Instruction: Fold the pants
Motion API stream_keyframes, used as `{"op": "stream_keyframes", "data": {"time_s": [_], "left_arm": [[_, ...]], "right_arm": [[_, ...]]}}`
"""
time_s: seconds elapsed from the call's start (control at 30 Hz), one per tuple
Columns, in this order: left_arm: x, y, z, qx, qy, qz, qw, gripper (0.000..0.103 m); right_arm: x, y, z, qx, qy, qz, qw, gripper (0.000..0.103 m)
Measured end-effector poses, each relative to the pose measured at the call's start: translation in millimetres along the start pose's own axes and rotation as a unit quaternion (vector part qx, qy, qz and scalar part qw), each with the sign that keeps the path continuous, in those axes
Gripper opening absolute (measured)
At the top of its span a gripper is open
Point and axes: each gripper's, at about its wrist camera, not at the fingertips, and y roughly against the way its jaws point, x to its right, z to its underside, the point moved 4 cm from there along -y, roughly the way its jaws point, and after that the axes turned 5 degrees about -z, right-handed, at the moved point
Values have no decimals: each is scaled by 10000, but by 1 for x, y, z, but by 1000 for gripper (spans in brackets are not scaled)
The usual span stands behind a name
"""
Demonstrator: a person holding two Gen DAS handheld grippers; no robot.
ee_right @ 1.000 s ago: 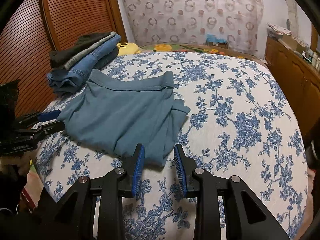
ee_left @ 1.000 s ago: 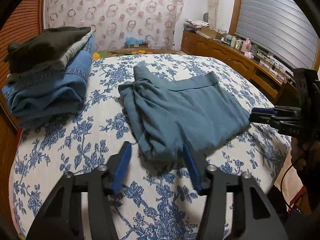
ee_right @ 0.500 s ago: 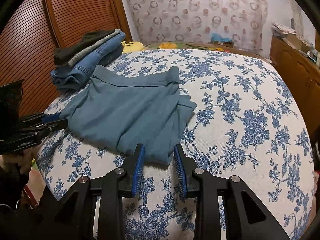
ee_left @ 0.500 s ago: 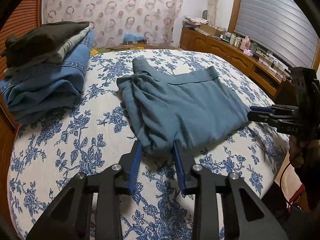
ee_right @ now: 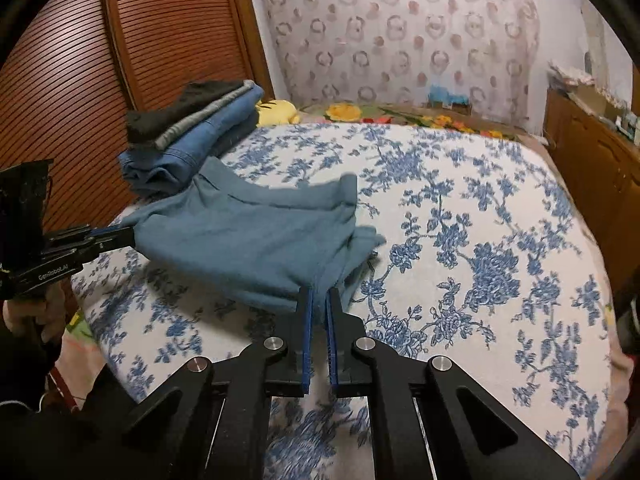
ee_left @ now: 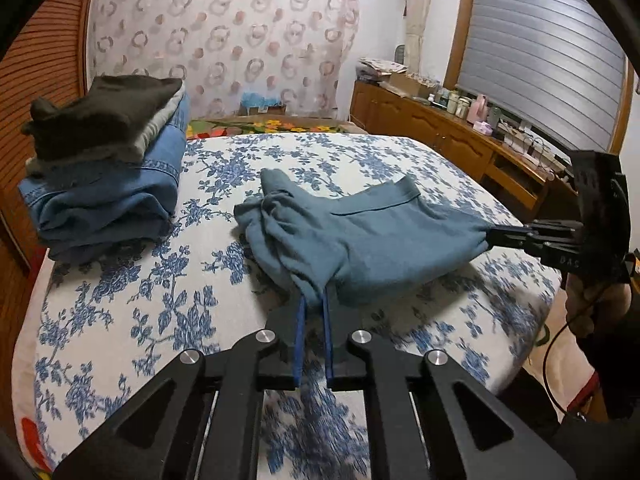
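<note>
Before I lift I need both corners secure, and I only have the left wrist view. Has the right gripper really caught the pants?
Observer: Yes. In its own view the right gripper, whose jaws have just been closing, pinches the hem of the teal pants between both blue pads.
Operator: Is anything trailing on that side?
Observer: A loose flap to the gripper's right appears to rest on the bedspread.
Operator: Is there anything behind the folded stack?
Observer: A yellow plush toy lies at the far end of the stack.

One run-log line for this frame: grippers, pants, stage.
left gripper: shut on pants, just closed | right gripper: shut on pants, just closed | pants: near corners pinched, partly on bed | stage: fold starting
</note>
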Motion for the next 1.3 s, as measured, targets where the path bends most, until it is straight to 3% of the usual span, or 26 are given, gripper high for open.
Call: {"op": "stream_keyframes", "data": {"time_s": [0.37, 0.63, 0.83, 0.9, 0.97, 1.0, 1.03, 1.17, 1.3], "left_arm": [[9, 26, 31, -248, -100, 106, 9996, 9], [10, 20, 38, -411, -100, 9, 9991, 9], [5, 24, 31, -287, -61, -120, 9995, 30], [1, 23, 28, -257, -29, -147, 9996, 47], [-2, 22, 26, -230, 3, -144, 9996, 56], [-4, 20, 24, -230, 21, -172, 9996, 70], [-5, 19, 23, -217, 48, -186, 9996, 77], [-14, 10, 13, -189, 210, -186, 9994, 80], [-15, 1, 1, -150, 237, -213, 9994, 80]], "right_arm": [[-17, 35, 24, -28, 31, -186, 9998, 6], [-17, 29, 34, -170, -44, -221, 9996, 6], [-22, 36, 32, -154, 27, -193, 9997, 6], [-21, 39, 32, -122, 34, -165, 9998, 6], [-20, 42, 31, -84, 38, -110, 9999, 6], [-20, 44, 31, -62, 43, -89, 9999, 6], [-19, 45, 31, -46, 42, -79, 9999, 6], [-16, 47, 29, 1, 23, -20, 10000, 6], [-14, 41, 23, 1, 26, 56, 10000, 25]]}}
